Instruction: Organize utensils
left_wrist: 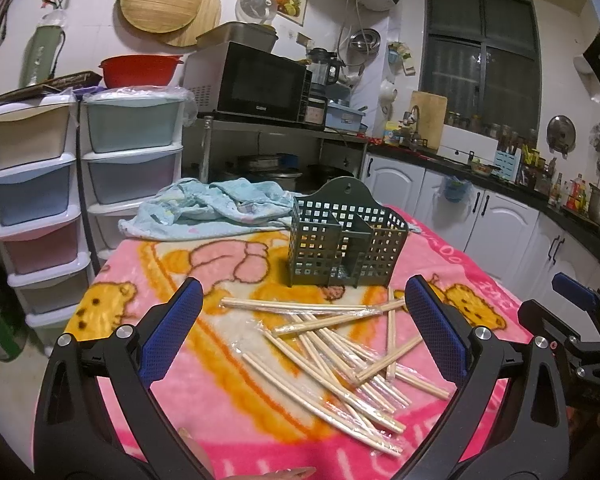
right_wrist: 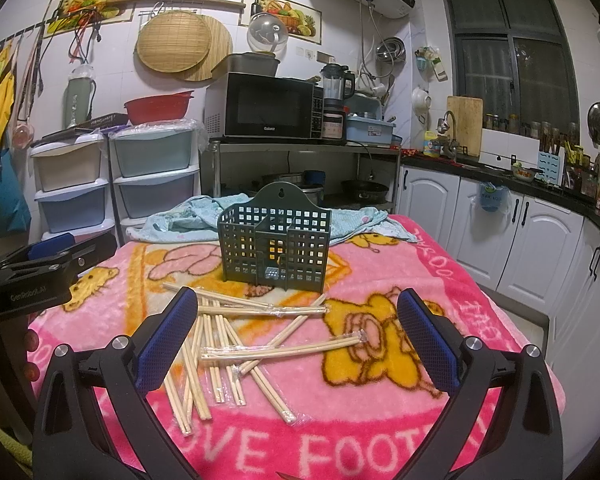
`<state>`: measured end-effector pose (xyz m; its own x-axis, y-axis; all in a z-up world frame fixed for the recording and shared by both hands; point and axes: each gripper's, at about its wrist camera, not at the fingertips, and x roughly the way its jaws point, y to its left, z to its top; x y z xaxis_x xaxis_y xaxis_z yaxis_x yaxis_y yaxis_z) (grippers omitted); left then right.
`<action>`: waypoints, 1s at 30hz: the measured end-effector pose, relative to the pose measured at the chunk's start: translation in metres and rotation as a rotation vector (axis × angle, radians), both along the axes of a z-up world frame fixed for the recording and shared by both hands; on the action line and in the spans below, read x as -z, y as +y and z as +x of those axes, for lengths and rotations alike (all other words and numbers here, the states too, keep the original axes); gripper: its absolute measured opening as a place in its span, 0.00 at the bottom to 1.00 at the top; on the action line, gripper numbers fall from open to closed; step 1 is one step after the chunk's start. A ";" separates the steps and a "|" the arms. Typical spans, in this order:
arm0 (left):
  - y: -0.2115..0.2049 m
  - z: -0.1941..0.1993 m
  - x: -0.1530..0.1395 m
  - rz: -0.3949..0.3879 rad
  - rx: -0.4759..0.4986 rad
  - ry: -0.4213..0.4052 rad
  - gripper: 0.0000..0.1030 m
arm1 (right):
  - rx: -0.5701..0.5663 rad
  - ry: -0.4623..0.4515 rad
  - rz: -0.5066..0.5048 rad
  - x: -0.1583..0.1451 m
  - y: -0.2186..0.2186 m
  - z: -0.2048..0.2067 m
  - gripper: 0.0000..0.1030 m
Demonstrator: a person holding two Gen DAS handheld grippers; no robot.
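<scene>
While both claws are held wide and empty, wrapped chopsticks are scattered on the blanket. A green utensil caddy is stood upright just behind them.

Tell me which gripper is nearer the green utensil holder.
Too close to call: left gripper and right gripper both hover open over the chopsticks, short of the green utensil holder.

Your left gripper hangs with its jaws spread wide over the scattered wrapped chopsticks on the pink cartoon blanket. Behind them stands the dark green perforated utensil holder, upright, and your right gripper shows at the frame's right edge.
</scene>
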<state>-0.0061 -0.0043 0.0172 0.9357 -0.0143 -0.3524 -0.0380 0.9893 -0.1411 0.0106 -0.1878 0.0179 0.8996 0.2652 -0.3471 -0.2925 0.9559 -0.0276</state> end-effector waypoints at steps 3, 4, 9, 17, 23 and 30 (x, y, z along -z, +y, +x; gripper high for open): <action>-0.001 0.000 -0.001 -0.001 0.002 0.002 0.91 | -0.001 0.000 -0.002 0.001 0.000 0.002 0.94; -0.001 0.000 0.000 -0.003 0.003 0.002 0.91 | 0.000 0.001 -0.003 0.002 0.000 0.002 0.94; 0.006 0.007 0.005 -0.024 0.005 0.032 0.91 | -0.011 0.024 -0.013 0.000 0.007 0.006 0.94; 0.031 0.027 0.019 -0.076 -0.039 0.115 0.91 | -0.035 0.111 -0.036 0.008 0.012 0.030 0.94; 0.051 0.050 0.029 -0.127 -0.050 0.207 0.91 | -0.048 0.180 -0.043 0.015 0.015 0.048 0.94; 0.060 0.074 0.035 -0.143 -0.066 0.273 0.91 | -0.028 0.235 -0.034 0.016 0.011 0.076 0.94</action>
